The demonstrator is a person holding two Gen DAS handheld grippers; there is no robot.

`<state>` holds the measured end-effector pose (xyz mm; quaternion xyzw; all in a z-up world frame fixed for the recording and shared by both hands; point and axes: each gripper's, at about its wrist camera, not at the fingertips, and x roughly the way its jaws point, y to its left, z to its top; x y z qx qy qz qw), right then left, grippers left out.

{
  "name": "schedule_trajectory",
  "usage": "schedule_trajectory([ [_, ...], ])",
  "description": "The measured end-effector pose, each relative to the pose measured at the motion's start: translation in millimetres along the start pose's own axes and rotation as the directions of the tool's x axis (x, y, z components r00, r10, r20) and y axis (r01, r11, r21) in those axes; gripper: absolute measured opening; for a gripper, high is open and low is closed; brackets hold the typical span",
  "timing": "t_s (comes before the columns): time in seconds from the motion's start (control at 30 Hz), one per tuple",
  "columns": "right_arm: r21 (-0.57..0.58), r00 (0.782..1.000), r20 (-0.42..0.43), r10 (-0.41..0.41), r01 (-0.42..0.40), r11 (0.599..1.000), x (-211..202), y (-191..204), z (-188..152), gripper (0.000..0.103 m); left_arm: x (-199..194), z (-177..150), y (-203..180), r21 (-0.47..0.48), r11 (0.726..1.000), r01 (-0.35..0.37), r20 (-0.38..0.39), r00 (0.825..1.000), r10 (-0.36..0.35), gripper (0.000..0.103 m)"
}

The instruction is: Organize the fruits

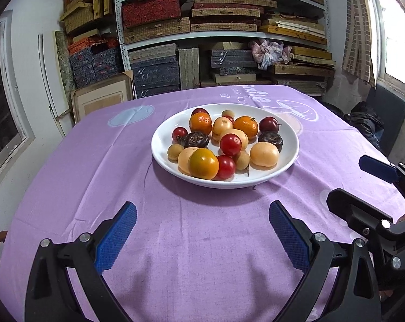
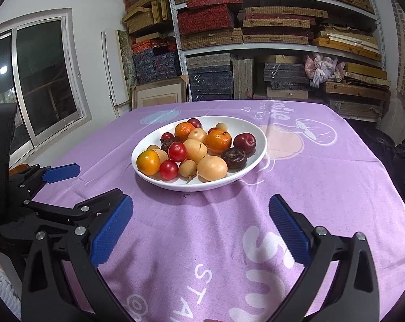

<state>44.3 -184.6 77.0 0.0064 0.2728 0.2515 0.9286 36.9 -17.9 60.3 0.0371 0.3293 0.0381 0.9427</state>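
Fruits (image 1: 230,144): round, glossy; smooth white plate (image 1: 159,139).

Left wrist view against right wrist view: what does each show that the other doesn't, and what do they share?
Only the left wrist view shows the bright window and the right gripper entering from the right edge. Only the right wrist view shows the dark sliding window, the large white lettering on the near cloth, and the left gripper entering from the left edge. Both show the white plate of mixed fruit on the purple tablecloth, the box-filled shelves, and open, empty jaws.
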Motion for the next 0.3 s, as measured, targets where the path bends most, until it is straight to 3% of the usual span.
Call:
schedule_trajectory([
  [0.3, 0.006, 1.0, 0.011, -0.017, 0.017, 1.0, -3.9, -1.5, 0.3, 0.099, -0.1, -6.7, 7.9, -0.043, 0.999, 0.021, -0.019, 1.0, -0.022, 0.1],
])
